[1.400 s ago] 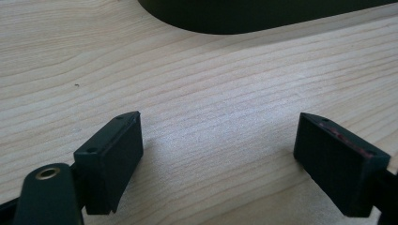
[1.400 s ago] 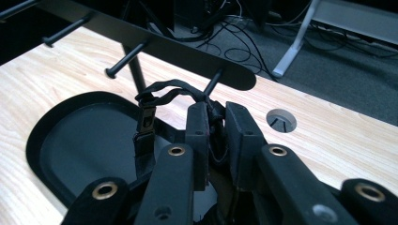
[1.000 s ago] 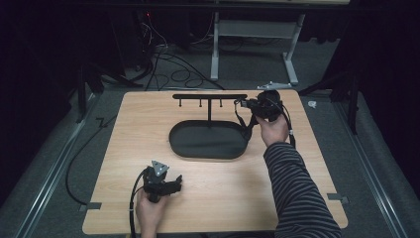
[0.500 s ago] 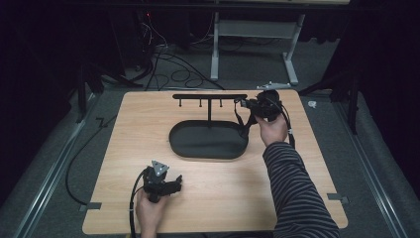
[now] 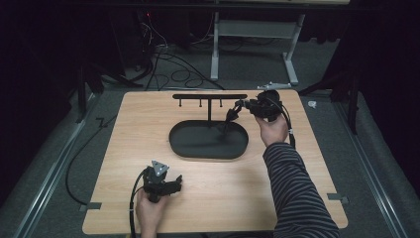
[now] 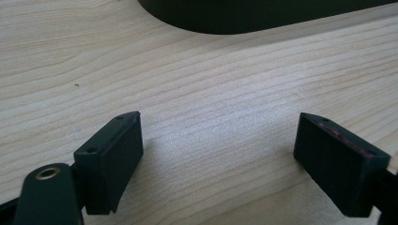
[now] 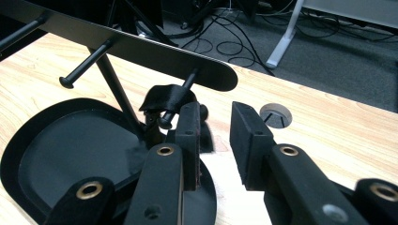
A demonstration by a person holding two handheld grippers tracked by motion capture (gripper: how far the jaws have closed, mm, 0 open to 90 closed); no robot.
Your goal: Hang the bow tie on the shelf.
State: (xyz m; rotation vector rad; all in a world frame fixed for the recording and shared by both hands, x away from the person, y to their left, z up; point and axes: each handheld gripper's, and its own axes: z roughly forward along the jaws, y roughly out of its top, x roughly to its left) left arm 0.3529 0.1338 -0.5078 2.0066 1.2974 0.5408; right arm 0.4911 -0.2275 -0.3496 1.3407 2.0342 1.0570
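A black rack (image 5: 209, 96) with several pegs stands on an oval black tray (image 5: 188, 144) at the middle of the table. A black strap (image 5: 231, 116) hangs from the rightmost peg down toward the tray. My right gripper (image 5: 243, 105) is level with that peg, just to its right. In the right gripper view the strap (image 7: 166, 97) loops over the peg left of my right gripper (image 7: 217, 126), whose jaws stand slightly apart with nothing between them. My left gripper (image 5: 177, 182) rests near the table's front edge, and in its own view the left gripper (image 6: 218, 154) is wide open over bare wood.
The wooden table (image 5: 124, 148) has free room left of and in front of the tray. A round cable hole (image 7: 275, 114) lies in the tabletop beyond my right jaws. Cables and a desk frame (image 5: 252, 29) sit on the floor behind the table.
The strap hung as a wider loop beside my right gripper before; now it drops straighter from the peg to the tray. My left gripper has not moved.
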